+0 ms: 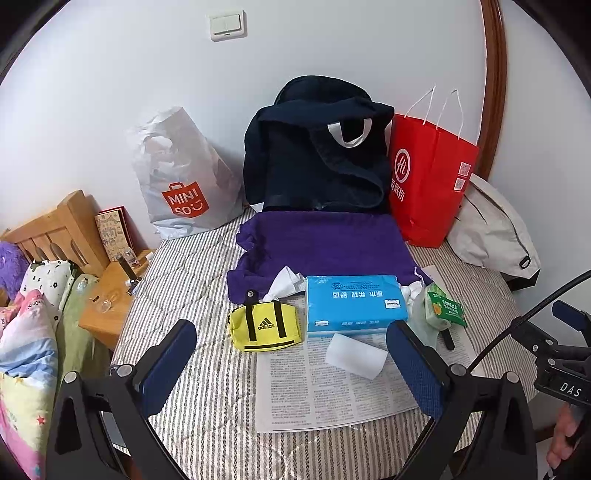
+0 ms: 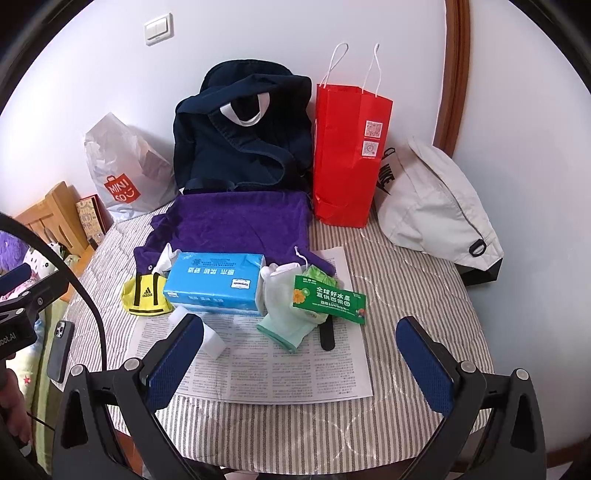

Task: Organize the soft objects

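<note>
Left wrist view:
- The left tool (image 1: pixel 291 363) hangs released, jaws wide apart and empty, above a striped bed (image 1: pixel 192 280).
- A printed sheet (image 1: pixel 325 391) lies on the bed; a white sponge (image 1: pixel 356 354) rests on it.
- Behind the sponge sits a blue tissue pack (image 1: pixel 354 302), with a yellow pouch (image 1: pixel 264 325) just to its left and a green packet (image 1: pixel 445 308) to its right.
- A purple cloth (image 1: pixel 325 240) is spread behind them.
- Against the white wall (image 1: pixel 110 92) stand a white bag (image 1: pixel 184 181), a navy bag (image 1: pixel 314 158) and a red bag (image 1: pixel 428 177).
- A wooden nightstand (image 1: pixel 107 299) is beside the bed.

Right wrist view:
- The right tool (image 2: pixel 299 360) is also released and empty, over the sheet.
- A mint glove (image 2: pixel 286 314) lies under the green packet.
- A grey bag (image 2: pixel 436 206) leans by the wooden door frame (image 2: pixel 456 74).
- A light switch (image 2: pixel 159 28) is on the wall.
</note>
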